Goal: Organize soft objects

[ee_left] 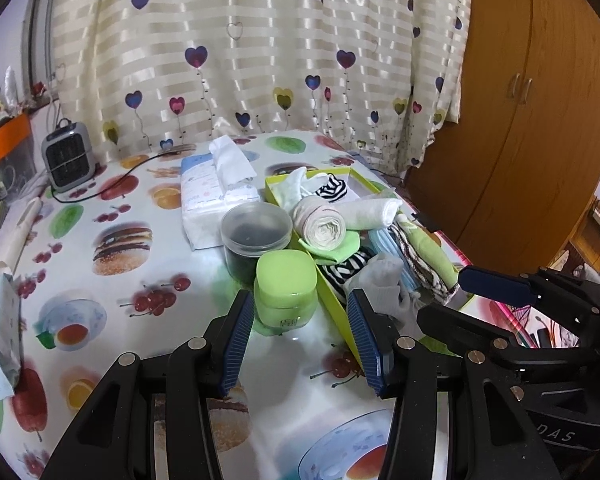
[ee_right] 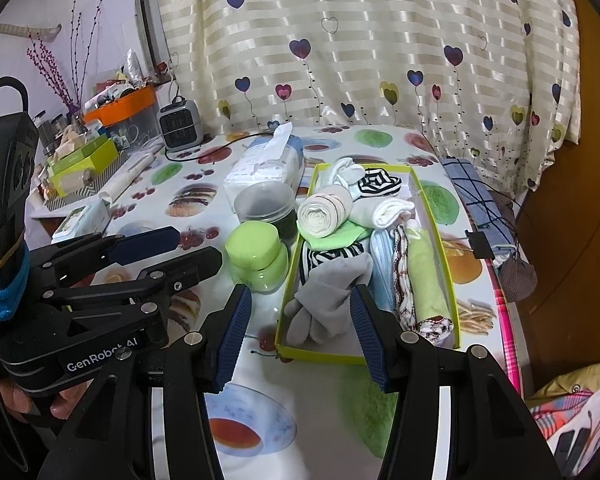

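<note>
**Both grippers wide open over the green box of socks**

Hovering side by side, left gripper [ee_left: 304, 340] and right gripper [ee_right: 300, 336], jaws spread, nothing between the pads. Ahead, the green box [ee_right: 440, 236] on the fruit-print tablecloth [ee_left: 112, 280], stuffed with soft things: rolled cream sock [ee_right: 324, 212] on top, grey sock [ee_right: 332, 292] at the near end, green towel roll [ee_right: 424, 276] along the far-side wall, striped black-and-white sock [ee_right: 380, 182] at the back.

Just beside the box: green jar [ee_left: 286, 286], clear tub [ee_left: 256, 234] behind it, tissue pack [ee_left: 216, 192] further back.

Only from the right wrist: blue checked cloth [ee_right: 476, 192] beyond the box, purple twigs [ee_right: 60, 64], a hand [ee_right: 32, 400] under the left gripper. Only from the left wrist: wooden wardrobe [ee_left: 520, 120] past the box.

Small heater [ee_left: 66, 160] at the back, heart-print curtain [ee_left: 260, 40] behind everything.
</note>
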`<action>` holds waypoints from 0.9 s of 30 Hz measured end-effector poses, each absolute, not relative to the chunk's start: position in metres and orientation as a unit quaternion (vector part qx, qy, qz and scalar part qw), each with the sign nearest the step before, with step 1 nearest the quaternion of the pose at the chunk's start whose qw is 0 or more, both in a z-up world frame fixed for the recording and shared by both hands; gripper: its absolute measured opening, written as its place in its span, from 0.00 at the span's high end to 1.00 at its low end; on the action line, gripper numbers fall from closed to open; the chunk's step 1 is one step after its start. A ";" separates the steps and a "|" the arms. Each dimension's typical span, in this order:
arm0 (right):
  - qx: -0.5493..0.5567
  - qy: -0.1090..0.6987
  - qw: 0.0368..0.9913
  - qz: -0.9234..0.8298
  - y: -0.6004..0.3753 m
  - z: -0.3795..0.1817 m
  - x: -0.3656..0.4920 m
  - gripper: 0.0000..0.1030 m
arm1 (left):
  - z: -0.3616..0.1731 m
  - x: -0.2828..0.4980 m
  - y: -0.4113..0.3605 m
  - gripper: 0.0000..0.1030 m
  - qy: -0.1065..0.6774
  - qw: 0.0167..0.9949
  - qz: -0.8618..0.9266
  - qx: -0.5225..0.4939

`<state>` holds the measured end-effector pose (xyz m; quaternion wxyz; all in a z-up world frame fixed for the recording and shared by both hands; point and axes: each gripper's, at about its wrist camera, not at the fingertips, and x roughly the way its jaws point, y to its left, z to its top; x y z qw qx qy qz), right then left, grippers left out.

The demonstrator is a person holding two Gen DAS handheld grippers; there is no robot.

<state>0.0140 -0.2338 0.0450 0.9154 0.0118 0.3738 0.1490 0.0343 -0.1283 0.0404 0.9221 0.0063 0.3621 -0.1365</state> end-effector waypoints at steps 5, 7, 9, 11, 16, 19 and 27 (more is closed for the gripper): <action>0.012 0.374 0.915 0.148 -0.233 0.045 0.014 0.49 | 0.041 0.034 -0.129 0.54 0.362 0.922 -0.137 0.006; 0.012 0.374 0.915 0.149 -0.233 0.045 0.014 0.49 | 0.040 0.034 -0.129 0.54 0.363 0.922 -0.137 0.006; 0.012 0.375 0.915 0.148 -0.233 0.045 0.014 0.49 | 0.040 0.034 -0.129 0.54 0.363 0.921 -0.138 0.005; 0.011 0.375 0.915 0.149 -0.233 0.045 0.014 0.49 | 0.040 0.034 -0.129 0.54 0.363 0.921 -0.137 0.006; 0.012 0.374 0.915 0.149 -0.233 0.045 0.014 0.49 | 0.039 0.034 -0.129 0.54 0.366 0.920 -0.139 0.003; 0.012 0.375 0.915 0.149 -0.233 0.045 0.014 0.49 | 0.037 0.033 -0.129 0.54 0.370 0.919 -0.139 0.001; 0.012 0.375 0.915 0.149 -0.233 0.045 0.014 0.49 | 0.037 0.034 -0.130 0.54 0.369 0.919 -0.140 0.003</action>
